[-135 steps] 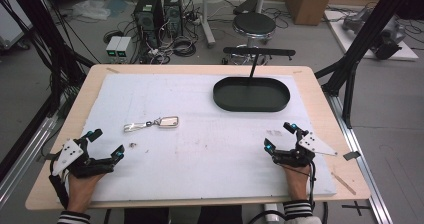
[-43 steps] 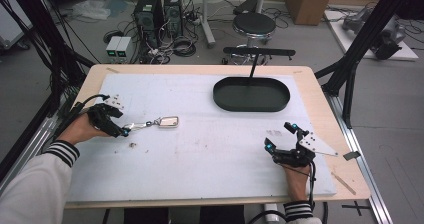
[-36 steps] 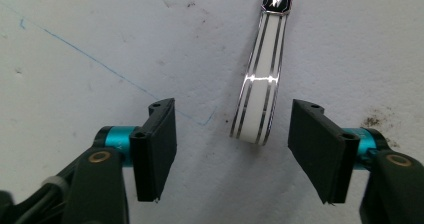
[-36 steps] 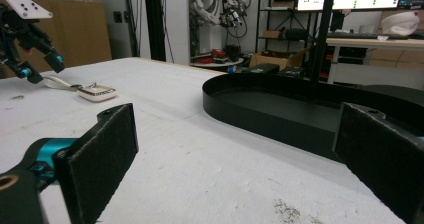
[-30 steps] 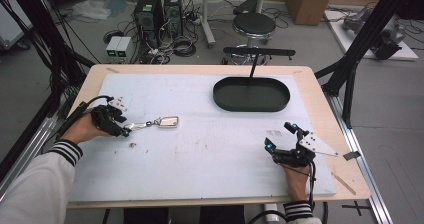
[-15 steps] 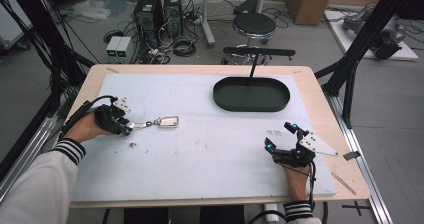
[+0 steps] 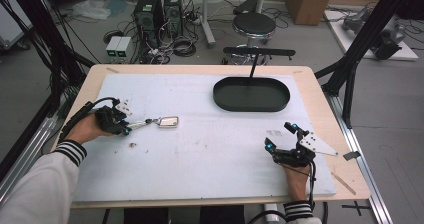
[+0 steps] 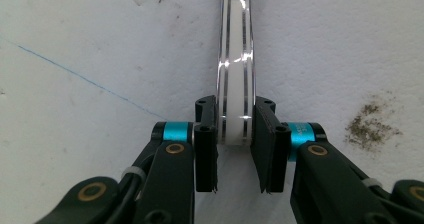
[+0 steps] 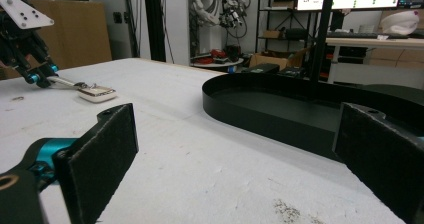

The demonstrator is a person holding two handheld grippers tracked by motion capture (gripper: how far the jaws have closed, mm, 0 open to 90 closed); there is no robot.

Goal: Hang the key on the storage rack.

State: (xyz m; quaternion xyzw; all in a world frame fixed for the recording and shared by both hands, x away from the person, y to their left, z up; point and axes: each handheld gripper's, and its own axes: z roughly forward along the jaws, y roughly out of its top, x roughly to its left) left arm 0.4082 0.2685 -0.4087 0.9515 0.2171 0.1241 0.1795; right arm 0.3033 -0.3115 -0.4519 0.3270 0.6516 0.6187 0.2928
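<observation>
Two tongs are at work, and they stand very differently. Nearest the person, the right tongs [image 7: 280, 136] rest on the white surface [image 7: 210, 159] at its near right edge, jaws spread wide and holding nothing; they have not stirred over the last few seconds. In the right gripper view the two black pads stand far apart with bare surface between them.

Farther in and to the left, the left tongs [image 7: 129, 128] have come a long way: a few seconds ago they lay idle at the near left corner, and since then the person's arm has carried them forward to the thing in hand, a slim silver-and-white piece with a handle [image 8: 235, 84] and a small rectangular head [image 7: 168, 121], lying flat at mid-left of the surface. Over the last second they have crept the final bit. Now the left gripper view shows the pads on either side of the handle's near end, the left pad against it and the right pad touching or a hair short of it; I judge the grip as closing or only just made. The piece itself has not shifted and is not lifted.

That would mean the reach is over and the pickup is starting. Farthest off, at the far right, sits a black oval tray [image 7: 280, 104], well apart from the piece; it looks a likely place to carry it, though that is only a guess.
</observation>
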